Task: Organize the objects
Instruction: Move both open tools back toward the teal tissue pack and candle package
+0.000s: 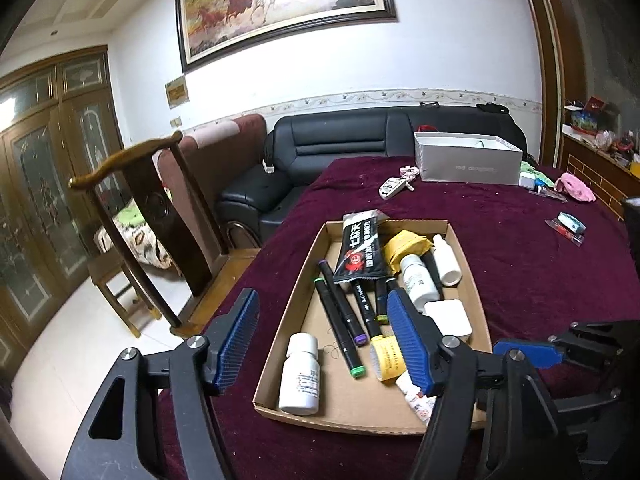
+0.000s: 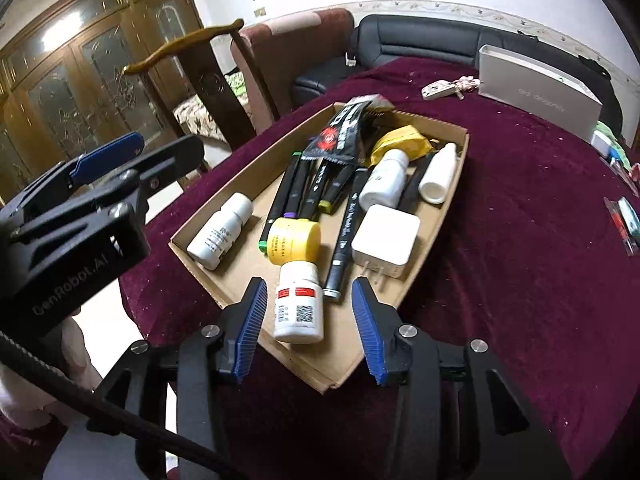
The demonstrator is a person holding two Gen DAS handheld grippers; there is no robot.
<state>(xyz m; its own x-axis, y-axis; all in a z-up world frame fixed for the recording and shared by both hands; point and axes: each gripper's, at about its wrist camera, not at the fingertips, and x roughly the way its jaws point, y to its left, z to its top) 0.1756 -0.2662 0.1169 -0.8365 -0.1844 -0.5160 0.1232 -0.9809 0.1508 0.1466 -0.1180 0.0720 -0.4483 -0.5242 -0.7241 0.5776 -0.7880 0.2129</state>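
A shallow cardboard tray (image 1: 304,272) (image 2: 448,208) on the maroon tablecloth holds white pill bottles, black markers (image 1: 340,320), a black snack packet (image 1: 360,248), a yellow jar (image 2: 294,240) and a white charger (image 2: 386,240). My left gripper (image 1: 324,336) is open and empty, its jaws straddling the tray's near left part. My right gripper (image 2: 310,328) is open; its jaws stand either side of a white bottle with a red label (image 2: 299,304) lying in the tray's near corner, not touching it.
A grey box (image 1: 468,158), a car key (image 1: 394,188), a pink cloth (image 1: 578,186) and small packets (image 1: 570,226) lie farther on the table. A wooden chair (image 1: 160,216) and a black sofa (image 1: 340,140) stand beyond the table's left edge.
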